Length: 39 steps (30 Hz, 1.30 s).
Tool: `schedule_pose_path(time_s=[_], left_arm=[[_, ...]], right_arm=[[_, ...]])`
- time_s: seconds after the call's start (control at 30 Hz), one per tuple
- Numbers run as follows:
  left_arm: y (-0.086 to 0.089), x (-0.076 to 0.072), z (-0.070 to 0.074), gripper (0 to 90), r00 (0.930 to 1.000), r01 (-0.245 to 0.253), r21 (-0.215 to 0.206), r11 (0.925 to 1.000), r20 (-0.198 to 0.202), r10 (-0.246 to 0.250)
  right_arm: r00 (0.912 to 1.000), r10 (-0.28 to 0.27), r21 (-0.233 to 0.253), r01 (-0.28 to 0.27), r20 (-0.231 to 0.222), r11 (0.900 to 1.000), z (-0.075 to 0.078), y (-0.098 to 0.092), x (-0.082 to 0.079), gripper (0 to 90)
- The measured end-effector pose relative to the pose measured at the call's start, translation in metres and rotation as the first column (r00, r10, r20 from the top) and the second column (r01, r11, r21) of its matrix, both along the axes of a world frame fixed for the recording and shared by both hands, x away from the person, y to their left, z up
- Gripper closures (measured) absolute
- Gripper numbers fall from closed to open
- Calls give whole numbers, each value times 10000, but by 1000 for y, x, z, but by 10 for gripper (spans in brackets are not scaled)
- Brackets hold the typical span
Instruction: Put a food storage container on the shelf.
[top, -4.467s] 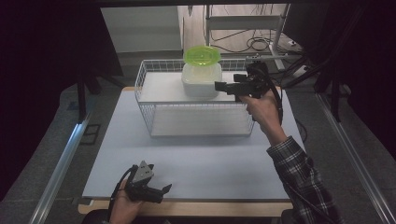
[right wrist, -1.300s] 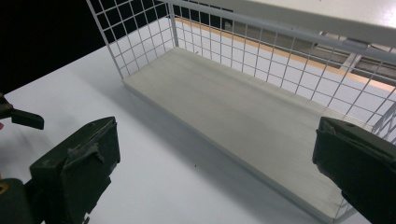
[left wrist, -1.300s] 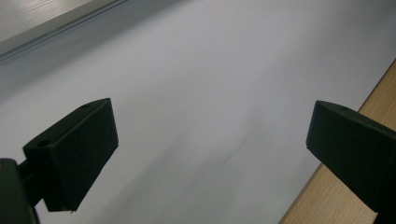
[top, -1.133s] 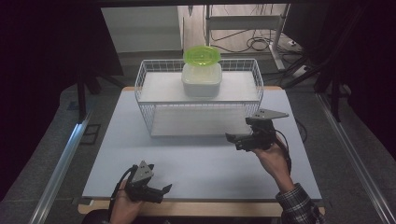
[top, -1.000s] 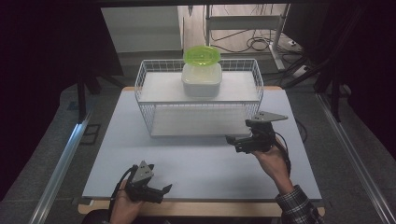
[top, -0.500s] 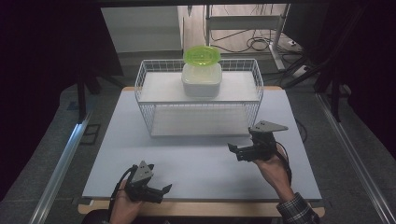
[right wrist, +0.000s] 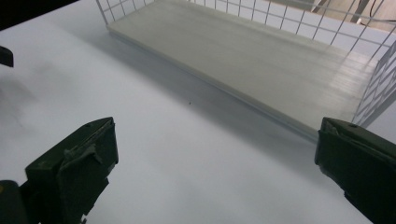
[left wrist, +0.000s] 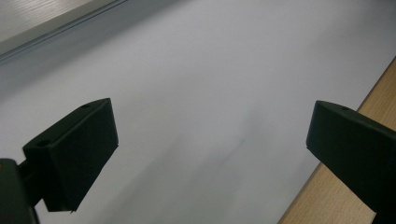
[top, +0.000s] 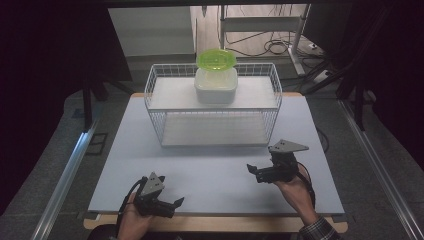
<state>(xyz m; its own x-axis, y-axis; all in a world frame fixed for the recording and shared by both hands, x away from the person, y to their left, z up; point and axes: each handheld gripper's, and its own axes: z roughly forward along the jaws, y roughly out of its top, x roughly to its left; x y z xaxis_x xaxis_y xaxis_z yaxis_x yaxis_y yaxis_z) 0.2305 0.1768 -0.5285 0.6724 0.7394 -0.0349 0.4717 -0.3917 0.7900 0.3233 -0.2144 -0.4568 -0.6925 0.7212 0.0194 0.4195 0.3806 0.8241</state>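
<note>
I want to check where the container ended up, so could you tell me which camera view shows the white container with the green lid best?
The high view: the white container sits whole on the wire rack's upper shelf, green lid on. The right gripper view catches the rack's lower shelf; the left gripper view faces the table mat.

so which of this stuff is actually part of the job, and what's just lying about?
Part of the job:
- container with green lid, on the upper shelf of the white wire rack
- right gripper, open, empty, low over the table
- left gripper, open, empty, at the near edge

Just lying about:
- cables on the floor behind
- metal frame behind the rack
</note>
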Motion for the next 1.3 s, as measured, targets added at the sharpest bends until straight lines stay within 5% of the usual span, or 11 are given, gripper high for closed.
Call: schedule_pose_path(time_s=[0.87, 1.3], left_arm=[[0, 0, -1, 13, 10000, -19, 38, 10000, -8, 19], [0, 1, -2, 11, 10000, -3, 116, 9999, -74, 4]], right_arm=[[9978, -50, -930, -12, -667, 9957, -37, -8, -22, 0], [9934, 104, -1737, -303, -1146, 9843, -53, -1, -34, 0]])
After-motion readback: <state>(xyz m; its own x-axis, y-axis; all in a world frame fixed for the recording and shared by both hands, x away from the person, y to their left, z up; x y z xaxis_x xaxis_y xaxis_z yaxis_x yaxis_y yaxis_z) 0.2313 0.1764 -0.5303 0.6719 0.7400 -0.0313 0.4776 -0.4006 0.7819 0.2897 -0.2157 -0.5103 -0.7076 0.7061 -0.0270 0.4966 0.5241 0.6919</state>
